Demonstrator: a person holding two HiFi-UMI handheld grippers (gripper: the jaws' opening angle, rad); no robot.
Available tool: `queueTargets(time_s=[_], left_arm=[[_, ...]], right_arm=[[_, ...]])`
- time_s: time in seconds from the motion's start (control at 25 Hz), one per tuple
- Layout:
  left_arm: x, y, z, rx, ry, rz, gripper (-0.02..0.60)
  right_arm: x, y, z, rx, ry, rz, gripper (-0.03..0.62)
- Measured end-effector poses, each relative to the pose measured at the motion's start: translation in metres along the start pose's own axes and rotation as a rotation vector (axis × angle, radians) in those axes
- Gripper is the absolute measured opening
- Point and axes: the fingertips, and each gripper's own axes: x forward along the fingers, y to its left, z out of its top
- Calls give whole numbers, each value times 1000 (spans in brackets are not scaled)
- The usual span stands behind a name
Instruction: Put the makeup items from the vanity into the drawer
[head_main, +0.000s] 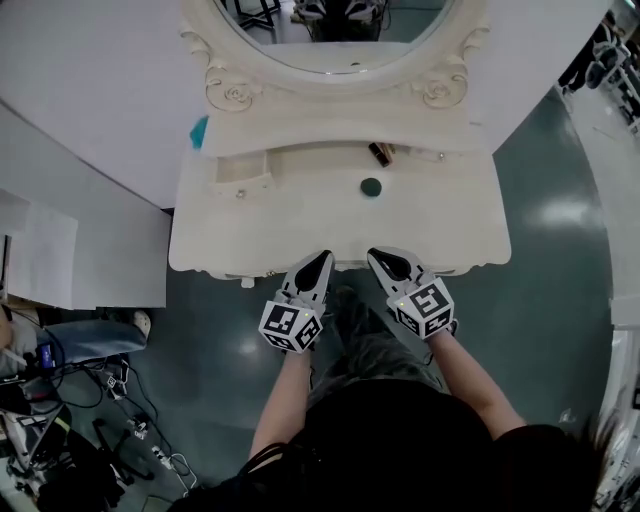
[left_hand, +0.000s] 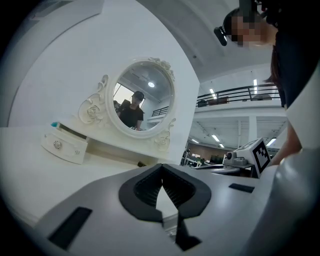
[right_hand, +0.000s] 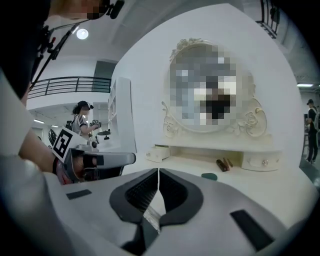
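Side by side at the front edge of a cream vanity's tabletop (head_main: 290, 225): left gripper (head_main: 319, 261) (left_hand: 161, 169) and right gripper (head_main: 381, 258) (right_hand: 158, 173), just apart and both aimed toward the oval mirror (head_main: 330, 45) (left_hand: 144, 97). Jaws of each pressed together, with nothing between them. Out on the bare tabletop ahead, well apart from both and a little right of centre: a round dark-green compact (head_main: 371, 186) (right_hand: 209, 176). Farther back, tucked under the raised shelf (head_main: 330, 125): a dark tube (head_main: 380, 153) (right_hand: 221, 164), with a second brownish one just beside it. At the shelf's left, a small drawer (head_main: 243, 170) (left_hand: 65, 145) (right_hand: 159, 153) pulled out and angled forward. At its right, a matching drawer (head_main: 440, 155) (right_hand: 261, 161) pushed in. At the shelf's far left end, a teal object (head_main: 199, 131) (left_hand: 54, 124), too small to identify. Below the vanity: grey floor (head_main: 545, 330), a tangle of cables (head_main: 90, 420) at lower left, and the person's forearms reaching forward behind the marker cubes.
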Motion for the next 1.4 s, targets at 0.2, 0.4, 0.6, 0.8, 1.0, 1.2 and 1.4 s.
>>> queueTargets(time_s=[0.2, 0.4, 0.6, 0.8, 1.0, 1.2, 1.4], left_arm=[[30, 21, 8, -19, 31, -20, 14], [63, 42, 4, -24, 63, -34, 13], [96, 55, -2, 3, 123, -54, 14], [121, 70, -2, 16, 156, -66, 14], [138, 83, 1, 10, 169, -61, 14], [149, 91, 4, -7, 168, -55, 14], [156, 94, 2, -16, 179, -60, 14]], right_arm=[[36, -24, 5, -22, 63, 5, 23], [68, -50, -7, -42, 148, 7, 23], [93, -83, -16, -81, 226, -33, 24], [116, -111, -26, -133, 312, -69, 49], [131, -130, -37, -227, 408, -84, 112], [139, -142, -50, -242, 472, -108, 112], [141, -145, -54, -238, 493, -99, 109]])
